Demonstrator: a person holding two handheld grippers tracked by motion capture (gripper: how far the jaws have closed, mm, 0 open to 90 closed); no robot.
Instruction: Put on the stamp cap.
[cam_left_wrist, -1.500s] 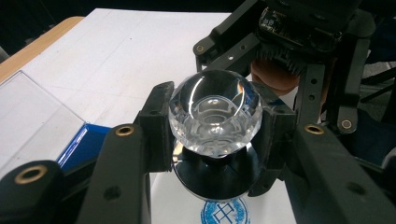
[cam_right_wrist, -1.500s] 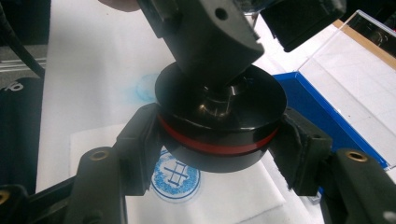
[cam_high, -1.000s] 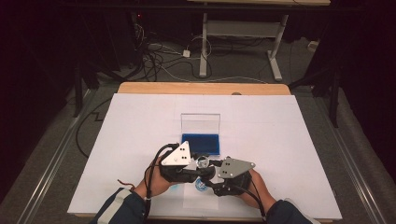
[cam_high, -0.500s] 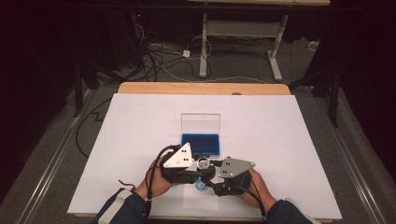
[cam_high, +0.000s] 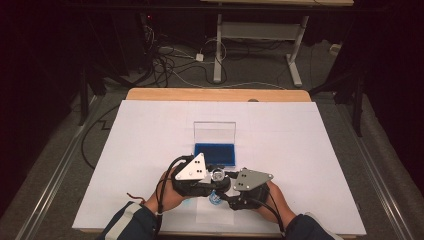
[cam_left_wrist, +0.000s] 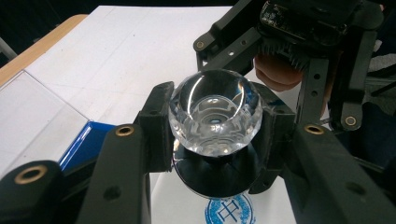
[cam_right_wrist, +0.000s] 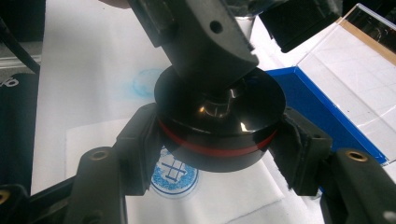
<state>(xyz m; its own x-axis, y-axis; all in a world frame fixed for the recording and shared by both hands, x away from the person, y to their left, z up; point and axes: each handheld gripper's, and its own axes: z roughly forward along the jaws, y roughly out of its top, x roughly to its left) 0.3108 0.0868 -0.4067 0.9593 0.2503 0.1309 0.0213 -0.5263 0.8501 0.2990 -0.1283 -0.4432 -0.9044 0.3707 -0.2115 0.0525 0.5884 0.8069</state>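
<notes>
A: What are the two grippers doing?

B: They meet at the near edge of the white table (cam_high: 150, 130), on one stamp. The left gripper (cam_left_wrist: 212, 116) has its jaws clamped on the stamp's clear knob (cam_left_wrist: 215, 112). The right gripper (cam_right_wrist: 217, 135) has its jaws closed on the stamp's black base (cam_right_wrist: 219, 128), which has a red band around it.

A: Where is the stamp?

B: It is held just above a small paper sheet (cam_right_wrist: 233, 196). A round blue print (cam_right_wrist: 173, 179) lies on the sheet, under the base. It may be lifted clear of the paper, though the angle makes that hard to judge.

A: Anything else nearby?

B: An open blue ink pad (cam_high: 214, 154) with a clear raised lid (cam_high: 214, 132) sits just beyond the grippers. A faint blue smudge (cam_right_wrist: 147, 83) marks the table beside the sheet.
</notes>
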